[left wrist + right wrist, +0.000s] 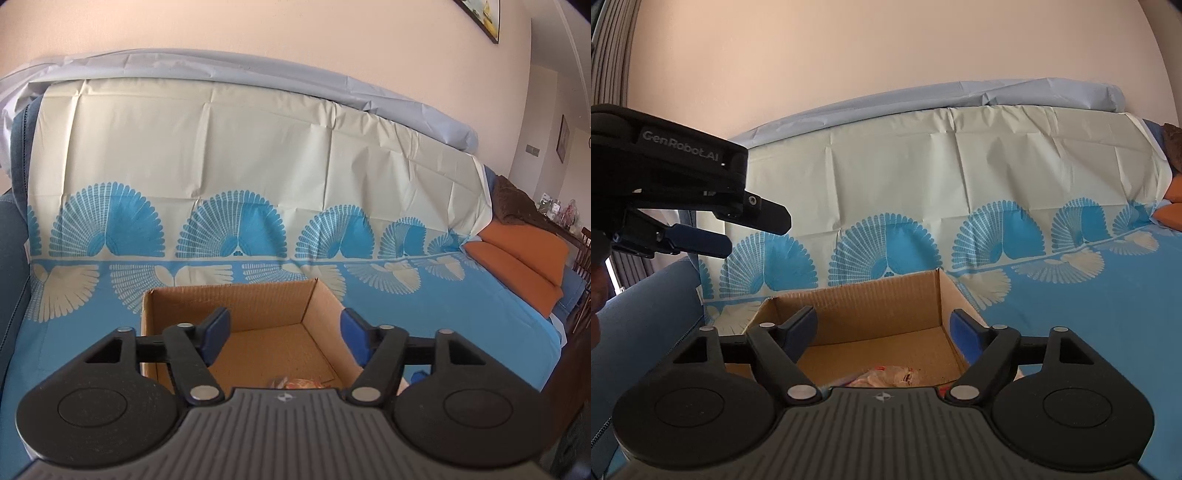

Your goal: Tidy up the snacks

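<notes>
Snack packet (pixel 886 376) lies on the floor of the open cardboard box (pixel 879 295), below the right hand-held gripper (pixel 886 330), jaws spread and empty. The left hand-held gripper (pixel 284 332) is likewise released over the box; its side reads "GenRobot.AI". Patterned sheet (pixel 221 166) surrounds the box; orange cushions (pixel 517 254) lie well apart.
</notes>
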`<state>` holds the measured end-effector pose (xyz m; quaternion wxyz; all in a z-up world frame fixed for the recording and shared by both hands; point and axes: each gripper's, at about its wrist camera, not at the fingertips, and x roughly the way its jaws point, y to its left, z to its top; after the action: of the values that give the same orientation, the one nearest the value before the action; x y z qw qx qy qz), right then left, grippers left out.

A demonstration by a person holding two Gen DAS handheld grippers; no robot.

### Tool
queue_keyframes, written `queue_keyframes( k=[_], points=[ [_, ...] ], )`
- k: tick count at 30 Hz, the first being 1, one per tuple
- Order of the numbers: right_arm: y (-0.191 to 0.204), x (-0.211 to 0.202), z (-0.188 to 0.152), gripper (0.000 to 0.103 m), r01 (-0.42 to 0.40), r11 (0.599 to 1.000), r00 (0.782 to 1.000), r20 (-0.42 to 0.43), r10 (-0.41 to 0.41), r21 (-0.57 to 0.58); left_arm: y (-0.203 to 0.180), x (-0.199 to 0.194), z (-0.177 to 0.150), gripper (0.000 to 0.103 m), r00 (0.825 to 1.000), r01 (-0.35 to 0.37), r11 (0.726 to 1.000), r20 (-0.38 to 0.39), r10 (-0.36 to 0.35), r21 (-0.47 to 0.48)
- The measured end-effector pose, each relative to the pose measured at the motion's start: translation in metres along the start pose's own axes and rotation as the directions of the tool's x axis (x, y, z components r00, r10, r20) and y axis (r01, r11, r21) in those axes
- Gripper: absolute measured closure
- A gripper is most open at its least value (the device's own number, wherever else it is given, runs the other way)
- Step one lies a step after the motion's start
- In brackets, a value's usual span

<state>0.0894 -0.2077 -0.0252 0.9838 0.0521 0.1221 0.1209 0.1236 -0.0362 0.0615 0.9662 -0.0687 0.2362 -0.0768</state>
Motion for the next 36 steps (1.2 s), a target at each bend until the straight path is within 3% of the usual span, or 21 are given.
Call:
queue_keyframes(
  k=[3,9,15,22,26,28,31,34,36],
  points=[
    [0.002,-0.001,0.0,0.014,0.005,1.0,1.0,-0.004,-0.005,-0.011,0.003,-0.014,-0.018,0.02,1.0,-0.016,1.0,0.001,0.016,-0.015],
    [0.007,-0.004,-0.001,0.001,0.016,0.999,0.999,-0.029,-0.017,-0.043,0.014,-0.049,-0.051,0.016,0.997,-0.073,0.997,0.022,0.074,-0.037],
    [0.014,-0.013,-0.003,0.001,0.038,0.996,0.997,-0.059,-0.043,-0.081,0.026,-0.083,-0.074,0.008,0.988,-0.139,0.989,0.064,0.142,-0.05],
    [0.005,-0.033,-0.002,0.001,0.071,0.996,0.993,-0.094,-0.077,-0.061,0.037,-0.09,-0.105,0.0,0.993,-0.117,0.991,-0.024,0.116,-0.068],
    [-0.002,-0.048,-0.002,0.001,0.1,0.995,0.981,-0.164,-0.103,-0.028,0.032,-0.078,-0.123,0.0,0.991,-0.106,0.994,-0.081,0.106,-0.002],
    [-0.003,-0.057,-0.003,0.001,0.105,0.994,0.976,-0.189,-0.108,-0.024,0.03,-0.075,-0.132,0.0,0.99,-0.121,0.992,-0.074,0.123,0.028],
    [-0.002,-0.067,-0.004,0.001,0.103,0.993,0.975,-0.193,-0.114,-0.066,0.035,-0.072,-0.157,0.0,0.988,-0.122,0.992,-0.092,0.124,0.024],
    [0.002,-0.066,-0.007,0.001,0.101,0.987,0.967,-0.22,-0.127,-0.125,0.038,-0.062,-0.167,0.0,0.966,-0.173,0.985,-0.194,0.173,0.012],
    [0.001,-0.062,-0.011,0.001,0.099,0.984,0.962,-0.239,-0.133,-0.147,0.039,-0.067,-0.16,0.0,0.973,-0.17,0.985,-0.162,0.166,-0.012]
  ],
)
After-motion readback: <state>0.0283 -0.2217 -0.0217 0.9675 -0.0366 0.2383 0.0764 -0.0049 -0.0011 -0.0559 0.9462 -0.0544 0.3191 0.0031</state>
